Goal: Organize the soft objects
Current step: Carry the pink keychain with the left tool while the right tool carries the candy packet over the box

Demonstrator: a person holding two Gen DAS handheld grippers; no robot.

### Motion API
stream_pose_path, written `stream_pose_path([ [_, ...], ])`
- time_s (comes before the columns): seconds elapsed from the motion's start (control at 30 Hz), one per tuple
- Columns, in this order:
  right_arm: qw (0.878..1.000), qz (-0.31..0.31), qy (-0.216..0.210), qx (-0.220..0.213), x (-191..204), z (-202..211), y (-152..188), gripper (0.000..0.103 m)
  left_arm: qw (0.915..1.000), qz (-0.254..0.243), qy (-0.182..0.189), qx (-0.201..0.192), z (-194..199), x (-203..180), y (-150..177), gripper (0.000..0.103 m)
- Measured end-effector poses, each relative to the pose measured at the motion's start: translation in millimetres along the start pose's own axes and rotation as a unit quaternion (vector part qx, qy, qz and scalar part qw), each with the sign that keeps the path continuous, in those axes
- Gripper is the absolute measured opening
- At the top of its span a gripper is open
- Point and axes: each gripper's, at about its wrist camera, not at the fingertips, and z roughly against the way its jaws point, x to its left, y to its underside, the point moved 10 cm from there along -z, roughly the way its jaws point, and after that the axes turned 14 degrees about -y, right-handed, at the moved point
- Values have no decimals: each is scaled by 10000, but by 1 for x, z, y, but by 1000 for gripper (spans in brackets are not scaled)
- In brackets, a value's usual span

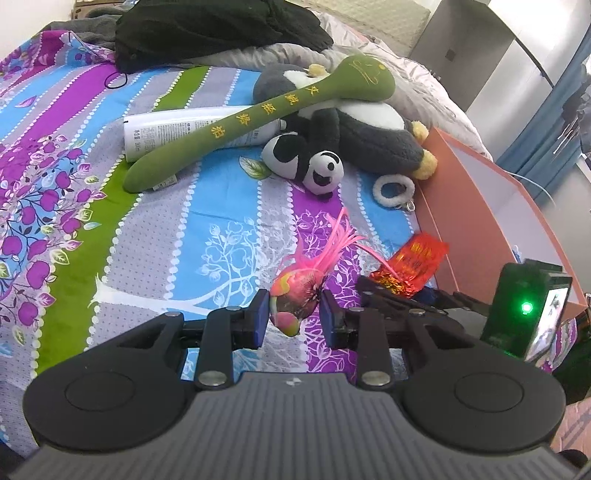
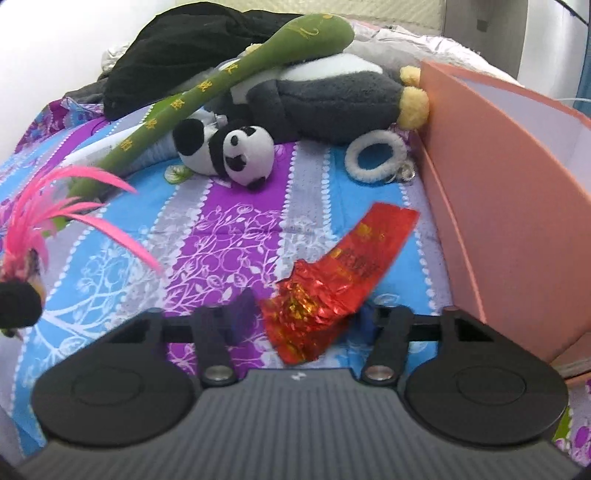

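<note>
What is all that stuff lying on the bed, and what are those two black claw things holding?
Pink feathered toy bird: one, pink and green, between the left claw's pads.
Red crinkled foil wrapper: one, red and gold, between the right claw's fingers.
Small plush panda: one, black and white, mid-bed.
Large grey plush toy: one, grey and white with yellow feet, behind the panda.
Long green plush stick: one, green with yellow writing, lying across the grey toy.
White bottle: one, under the stick.
Fluffy white ring: one, beside the box.
Orange box: one, right.
Black cloth: far end.
Left gripper: black with blue pads.
Right gripper: black.

Pink-feathered bird toy (image 1: pixel 295 291), red foil packet (image 2: pixel 332 280), purple-blue floral striped sheet (image 1: pixel 155 229).
</note>
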Motion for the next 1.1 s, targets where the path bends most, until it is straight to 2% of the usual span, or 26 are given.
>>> stream_pose_path([
  [0.03,10000,-37,-36,16,-1,2,0,33,10000,3,-6,2,0,0,0,34],
  [0.13,9999,-110,-117,59,-3,9,0,25,10000,2,-4,-2,-1,-2,-2,34],
  [0.37,9996,-64,-290,-36,3,35,-10,25,9999,-61,65,-83,4,-14,-14,34],
  [0.7,9971,152,-527,-526,13,101,-61,25,9982,-253,273,-472,36,-47,-54,34],
  [1.1,9903,323,-290,-1322,-8,183,-136,25,9880,-898,680,-1059,100,-125,-121,34],
])
